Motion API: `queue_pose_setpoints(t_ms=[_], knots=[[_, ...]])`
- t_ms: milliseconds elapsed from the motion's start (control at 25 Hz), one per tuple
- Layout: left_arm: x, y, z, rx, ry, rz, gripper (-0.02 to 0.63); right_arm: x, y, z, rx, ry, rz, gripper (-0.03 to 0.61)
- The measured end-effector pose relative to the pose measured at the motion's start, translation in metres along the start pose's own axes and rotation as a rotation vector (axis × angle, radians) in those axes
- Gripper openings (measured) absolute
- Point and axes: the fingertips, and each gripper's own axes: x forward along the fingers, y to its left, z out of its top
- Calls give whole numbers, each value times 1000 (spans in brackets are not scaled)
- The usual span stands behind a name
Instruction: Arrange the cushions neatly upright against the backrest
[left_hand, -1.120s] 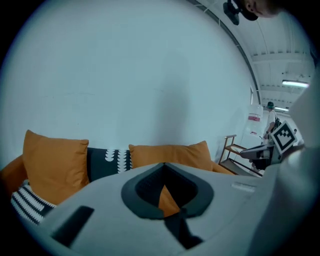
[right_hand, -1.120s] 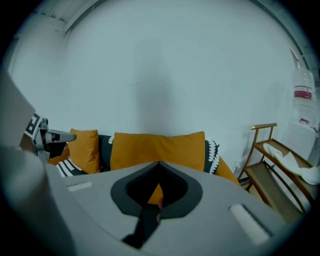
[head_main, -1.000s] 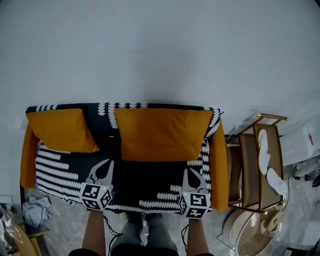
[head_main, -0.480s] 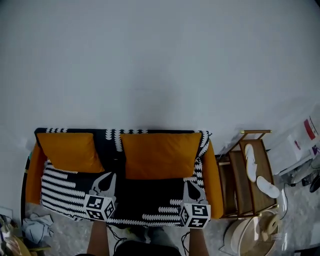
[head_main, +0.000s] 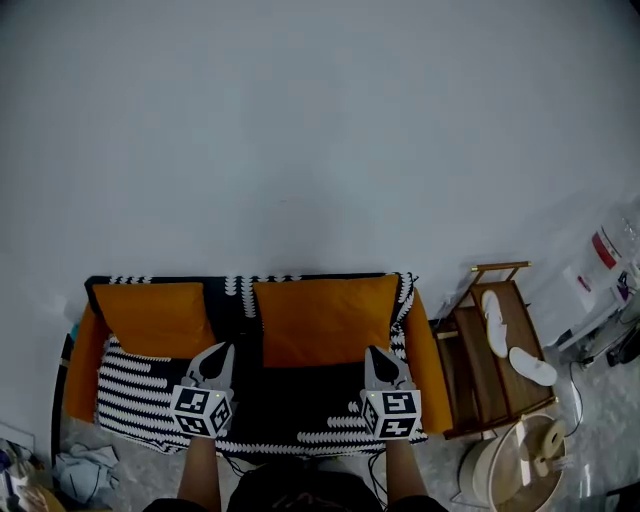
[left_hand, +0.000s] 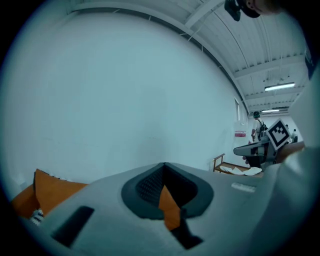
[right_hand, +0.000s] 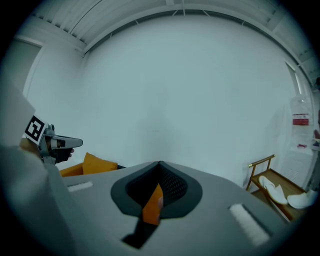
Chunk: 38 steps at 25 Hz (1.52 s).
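Your left gripper (head_main: 222, 348) and right gripper (head_main: 375, 350) are at the sofa (head_main: 140, 385) front, jaws pressed together, empty. Small cushion (head_main: 155, 318) and big cushion (head_main: 325, 320) stand against the sofa back. Plain wall (head_main: 320, 150) behind the sofa, wooden rack (head_main: 468, 370) at its right.

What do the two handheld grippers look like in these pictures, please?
The left gripper and right gripper both have pale grey bodies tapering to pointed jaws. Each carries a cube with black-and-white square markers at its rear. Their own views show dark, finely textured pads set in the grey shells. No sleeves show on the forearms.
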Motion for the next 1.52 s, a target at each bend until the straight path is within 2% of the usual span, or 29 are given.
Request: queue_pose_setpoints(t_ms=[280,400,720,1200,1520], knots=[[-22,5,31,40,-60,7,-2,-10,16,26,-15,-54,24,12],[-27,6,40,59,-56,10,-2,-12,21,34,-24,-69,29,12],[-41,21,60,30,-126,33,-1,-10,33,54,-42,-109,28,12],[-43,44,74,63,-136,34,0,-2,46,70,-37,-144,-1,12],[-47,44,86,75,-164,29,0,-3,49,85,-55,-173,0,12]])
